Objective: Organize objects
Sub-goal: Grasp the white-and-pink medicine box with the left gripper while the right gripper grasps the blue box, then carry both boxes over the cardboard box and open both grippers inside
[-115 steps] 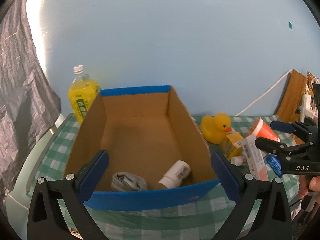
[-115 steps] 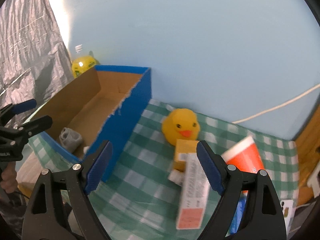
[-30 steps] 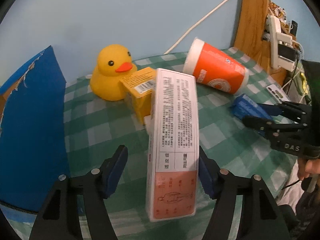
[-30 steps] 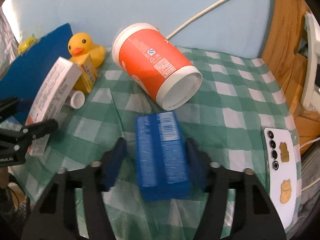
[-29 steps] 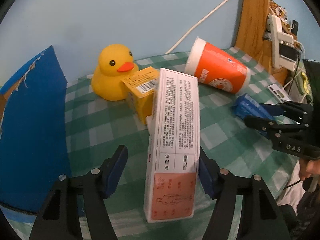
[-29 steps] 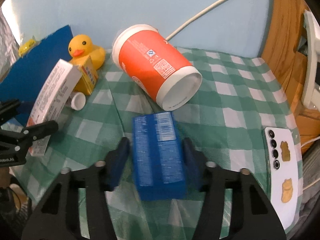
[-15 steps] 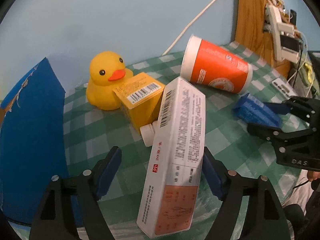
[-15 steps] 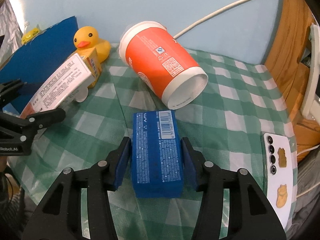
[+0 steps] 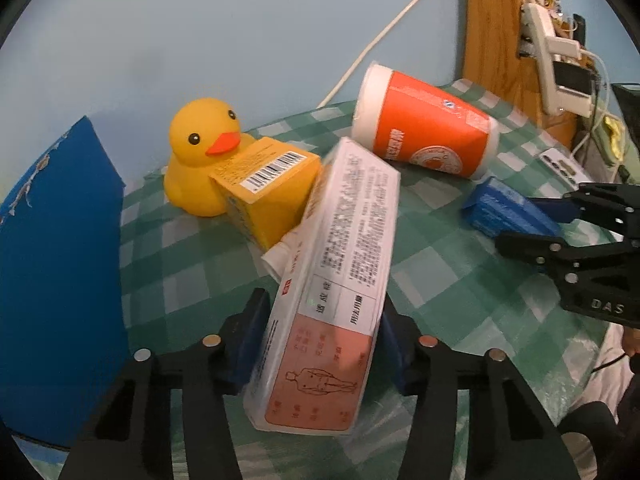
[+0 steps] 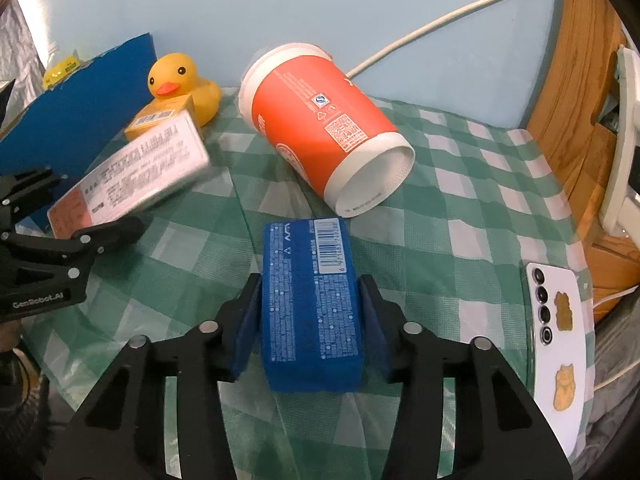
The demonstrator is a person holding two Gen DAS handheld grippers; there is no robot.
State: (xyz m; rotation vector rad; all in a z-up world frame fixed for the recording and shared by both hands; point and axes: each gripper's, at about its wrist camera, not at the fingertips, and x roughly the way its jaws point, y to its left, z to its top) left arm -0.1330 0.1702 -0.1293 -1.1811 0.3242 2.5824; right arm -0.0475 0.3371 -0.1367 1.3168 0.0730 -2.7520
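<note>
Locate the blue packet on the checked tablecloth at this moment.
In the right wrist view, the blue packet sits low centre, clamped in the right hand-held gripper, just below the orange cup's open mouth.

It looked like a room in a home, with a makeshift work corner. A green-and-white checked tablecloth (image 10: 460,200) covered the table against a plain pale blue wall (image 9: 240,40), and a white cable (image 10: 440,20) ran along it toward a power strip (image 9: 556,52) mounted on a wooden board (image 9: 492,32). A phone (image 10: 556,320) lay nearby.
</note>
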